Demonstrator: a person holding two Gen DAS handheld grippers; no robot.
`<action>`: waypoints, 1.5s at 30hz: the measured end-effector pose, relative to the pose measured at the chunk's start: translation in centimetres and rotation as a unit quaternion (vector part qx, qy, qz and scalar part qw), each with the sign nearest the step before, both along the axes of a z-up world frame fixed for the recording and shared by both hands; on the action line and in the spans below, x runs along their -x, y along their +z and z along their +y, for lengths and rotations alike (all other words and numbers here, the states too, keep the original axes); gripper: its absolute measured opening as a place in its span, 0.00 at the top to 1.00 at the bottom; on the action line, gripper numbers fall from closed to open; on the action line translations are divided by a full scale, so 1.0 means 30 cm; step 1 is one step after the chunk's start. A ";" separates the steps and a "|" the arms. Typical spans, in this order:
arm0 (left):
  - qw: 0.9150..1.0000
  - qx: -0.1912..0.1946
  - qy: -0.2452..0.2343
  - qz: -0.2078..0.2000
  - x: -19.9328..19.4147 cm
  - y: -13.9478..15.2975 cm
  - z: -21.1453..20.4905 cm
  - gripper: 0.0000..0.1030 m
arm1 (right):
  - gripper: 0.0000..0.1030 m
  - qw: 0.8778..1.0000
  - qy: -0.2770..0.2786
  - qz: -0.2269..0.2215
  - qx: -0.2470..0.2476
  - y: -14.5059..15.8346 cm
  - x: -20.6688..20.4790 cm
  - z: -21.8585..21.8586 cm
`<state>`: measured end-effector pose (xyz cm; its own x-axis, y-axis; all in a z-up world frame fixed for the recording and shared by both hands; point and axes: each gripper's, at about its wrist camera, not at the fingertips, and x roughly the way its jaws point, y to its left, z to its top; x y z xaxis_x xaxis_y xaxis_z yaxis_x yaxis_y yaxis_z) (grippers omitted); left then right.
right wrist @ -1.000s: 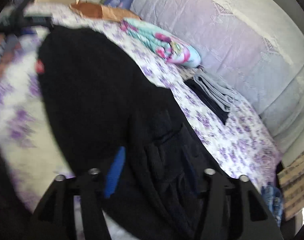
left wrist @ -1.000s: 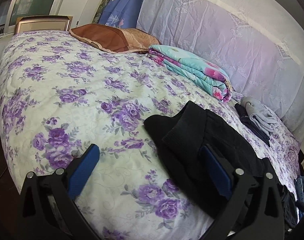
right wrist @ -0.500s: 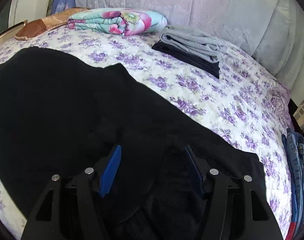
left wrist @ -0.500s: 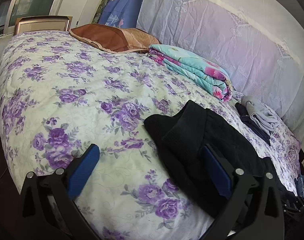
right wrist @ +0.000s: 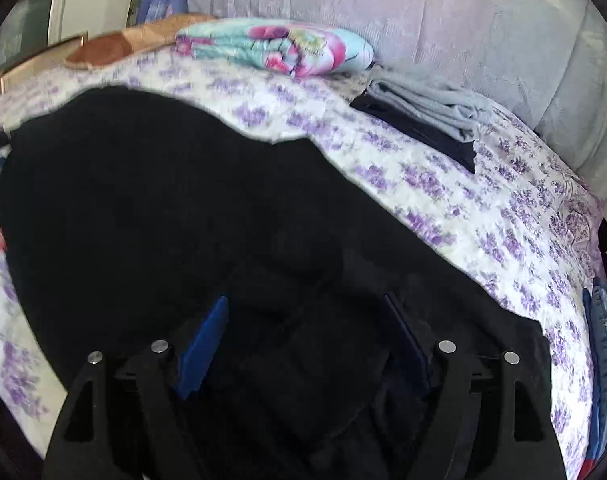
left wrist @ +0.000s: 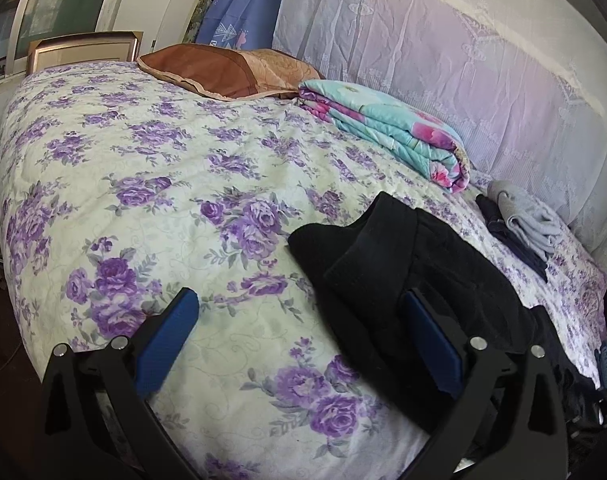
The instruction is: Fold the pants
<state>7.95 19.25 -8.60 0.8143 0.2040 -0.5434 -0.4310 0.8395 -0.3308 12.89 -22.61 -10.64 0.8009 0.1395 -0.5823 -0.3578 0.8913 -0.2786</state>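
Note:
The black pants point(left wrist: 403, 264) lie crumpled on the purple-flowered bedspread point(left wrist: 163, 184), at the right of the left wrist view. My left gripper point(left wrist: 299, 304) is open and empty, its right finger over the pants' edge. In the right wrist view the pants point(right wrist: 183, 208) fill the middle and left. My right gripper point(right wrist: 307, 312) is open just above the black fabric, with nothing between its blue pads.
A folded turquoise and pink quilt point(left wrist: 387, 128) and a brown pillow point(left wrist: 223, 68) lie along the back. A folded grey and dark garment stack point(right wrist: 427, 116) sits at the far right. Jeans point(right wrist: 605, 344) hang at the bed's right edge. The wall is draped in white cloth.
The right wrist view swung from left to centre over the pants and its jaws stand wider apart. The left gripper has hardly moved.

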 end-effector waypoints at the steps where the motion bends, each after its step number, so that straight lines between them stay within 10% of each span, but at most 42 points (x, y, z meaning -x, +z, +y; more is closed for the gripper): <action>1: 1.000 -0.003 -0.002 0.005 -0.001 0.004 -0.001 0.04 | 0.23 1.000 0.002 -0.018 0.001 0.018 0.021 -0.003; 5: 0.999 0.002 -0.020 0.025 0.007 0.019 -0.001 0.04 | 0.07 0.997 0.026 0.049 0.051 -0.087 -0.003 0.011; 13: 0.988 0.136 -0.073 0.015 -0.051 0.065 0.131 0.05 | 0.05 0.997 0.015 -0.020 -0.068 0.027 0.068 -0.128; 26: 0.973 0.177 -0.146 0.029 -0.145 0.078 0.110 0.06 | 0.04 0.979 -0.082 0.053 -0.182 -0.076 0.010 -0.396; 38: 0.966 0.204 -0.150 0.044 -0.174 0.023 0.137 0.74 | 0.04 0.981 -0.079 0.055 -0.168 -0.084 0.021 -0.375; 45: 0.970 0.193 -0.149 0.001 -0.136 0.108 0.097 0.81 | 0.04 0.980 -0.081 0.048 -0.174 -0.075 0.030 -0.384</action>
<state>12.02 22.16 -5.35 0.8040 -0.2604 -0.5346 -0.1890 0.7404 -0.6450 11.97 -34.13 -12.88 0.7725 0.2196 -0.5958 -0.2144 0.9734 0.0809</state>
